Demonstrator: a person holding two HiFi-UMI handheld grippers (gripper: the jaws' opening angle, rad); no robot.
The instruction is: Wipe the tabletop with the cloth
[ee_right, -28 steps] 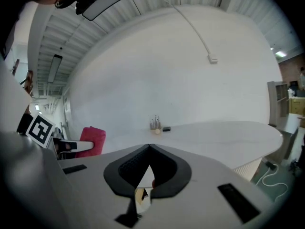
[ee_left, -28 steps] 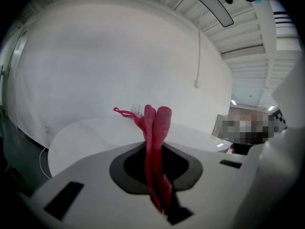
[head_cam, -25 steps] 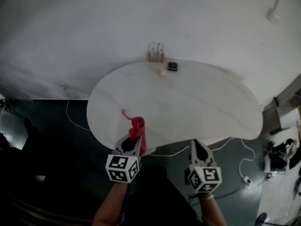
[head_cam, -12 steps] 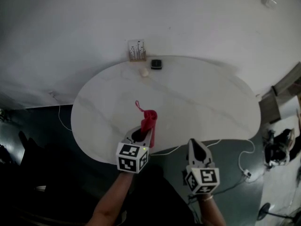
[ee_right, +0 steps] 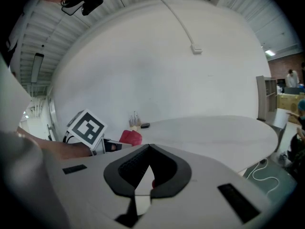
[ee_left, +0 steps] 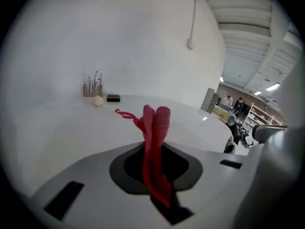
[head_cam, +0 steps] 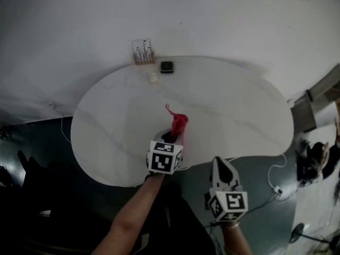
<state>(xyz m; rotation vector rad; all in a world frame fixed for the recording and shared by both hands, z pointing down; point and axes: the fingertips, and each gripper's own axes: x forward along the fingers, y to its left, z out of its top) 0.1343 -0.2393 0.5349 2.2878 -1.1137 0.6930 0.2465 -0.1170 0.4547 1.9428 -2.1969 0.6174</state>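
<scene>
My left gripper point(head_cam: 172, 137) is shut on a red cloth point(head_cam: 178, 123) over the front middle of the white oval tabletop point(head_cam: 239, 110). In the left gripper view the cloth point(ee_left: 153, 128) stands up out of the jaws in two folds, with a thin tail trailing left above the tabletop point(ee_left: 57, 128). Whether the cloth touches the table I cannot tell. My right gripper point(head_cam: 219, 164) hangs off the table's front edge, to the right of the left one, shut and empty. In the right gripper view its tips point(ee_right: 148, 146) meet, and the cloth point(ee_right: 130, 137) shows at the left.
At the table's far edge stand a small wooden holder with sticks point(head_cam: 143, 53), a black device point(head_cam: 167, 66) and a cream ball point(head_cam: 153, 77). A white wall backs the table. White cables and a plug block point(head_cam: 277, 190) lie on the dark floor at right.
My left gripper has carried the cloth to the right and further in over the table. The right gripper has stayed off the front edge.
</scene>
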